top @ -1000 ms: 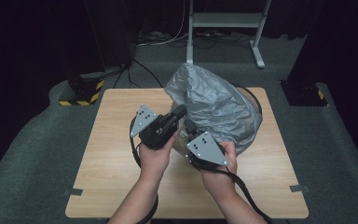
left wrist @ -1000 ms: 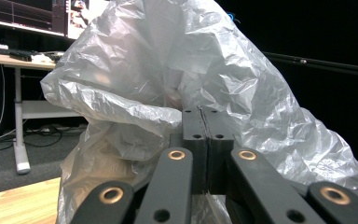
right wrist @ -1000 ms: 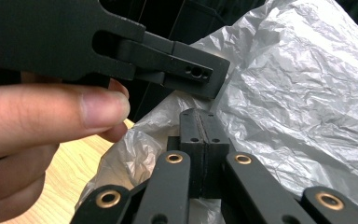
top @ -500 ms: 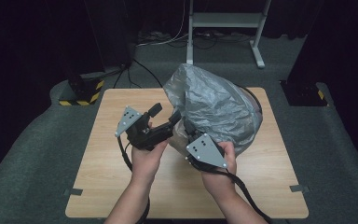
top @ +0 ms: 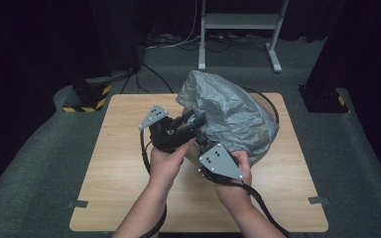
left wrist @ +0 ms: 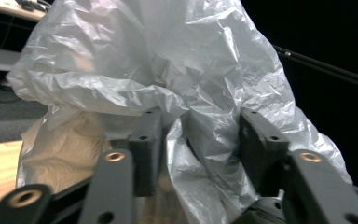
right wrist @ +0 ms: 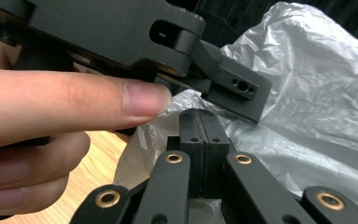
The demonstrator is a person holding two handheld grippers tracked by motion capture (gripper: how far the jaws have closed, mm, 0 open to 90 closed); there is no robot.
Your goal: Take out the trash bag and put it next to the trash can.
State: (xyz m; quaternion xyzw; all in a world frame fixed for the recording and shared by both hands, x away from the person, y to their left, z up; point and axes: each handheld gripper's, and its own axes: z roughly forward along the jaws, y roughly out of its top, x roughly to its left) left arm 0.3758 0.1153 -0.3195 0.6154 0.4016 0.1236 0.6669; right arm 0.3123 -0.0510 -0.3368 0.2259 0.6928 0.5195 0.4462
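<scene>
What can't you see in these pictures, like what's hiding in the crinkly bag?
- Inside the grey plastic bag: high view, its own cloudy, crumpled film hides any contents.
- Whether the right hand-held gripper pinches film: right gripper view, its jaws are pressed together, hiding any film there.
- The table behind the bag: high view, covered by the bag.

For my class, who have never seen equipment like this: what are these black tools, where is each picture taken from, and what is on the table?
A person holds a two-jaw hand gripper in each hand: the left gripper and the right gripper. The high view looks down on a wooden table; the other two cameras ride on the grippers, looking along their jaws. On the table sits a crumpled grey plastic bag. The left gripper's jaws stand open with bag film bulging between them. The right gripper's jaws are pressed together at the bag's edge; whether film is pinched between them cannot be told.
</scene>
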